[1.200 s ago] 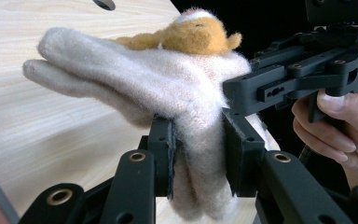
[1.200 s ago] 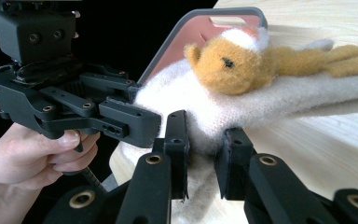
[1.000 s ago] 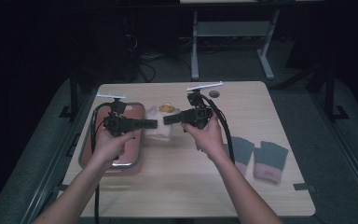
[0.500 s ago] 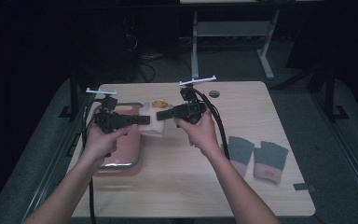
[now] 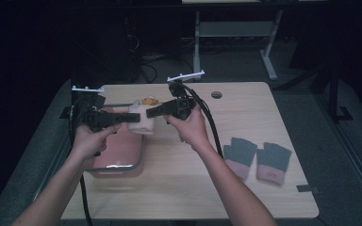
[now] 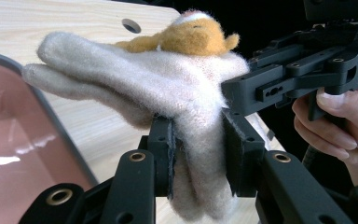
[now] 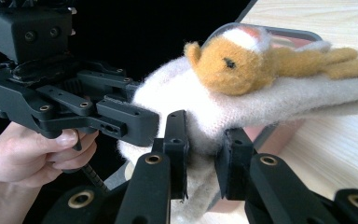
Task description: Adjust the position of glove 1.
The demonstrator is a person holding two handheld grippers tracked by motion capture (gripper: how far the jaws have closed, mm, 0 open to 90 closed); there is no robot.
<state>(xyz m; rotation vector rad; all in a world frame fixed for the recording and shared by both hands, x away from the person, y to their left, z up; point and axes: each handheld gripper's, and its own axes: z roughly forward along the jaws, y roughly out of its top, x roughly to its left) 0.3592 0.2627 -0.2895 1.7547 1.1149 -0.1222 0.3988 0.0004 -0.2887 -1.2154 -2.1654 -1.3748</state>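
Between the left gripper's (image 6: 198, 154) jaws, the cream mitten's (image 6: 168, 88) cuff runs off the bottom edge of the left gripper view. Beside those jaws, the pink tray (image 6: 9, 154) is cut off at the left edge. In the high view the mitten's orange animal figure (image 5: 148, 100) is too small to make out.

Worktop (image 5: 179, 188) carries a tray (image 5: 118, 155) at its left side and a pair of gloves (image 5: 257, 157) at its right, well apart. A fuzzy mitten (image 5: 139, 120) hangs above the tray's far right corner, between the left gripper (image 5: 122, 119) on its left and the right gripper (image 5: 151, 112) on its right, each clamped on the cloth. Small stuffed animal (image 5: 147, 100) sits on top of the mitten. Hole (image 5: 216, 94) in the worktop behind the right hand (image 5: 188, 129).
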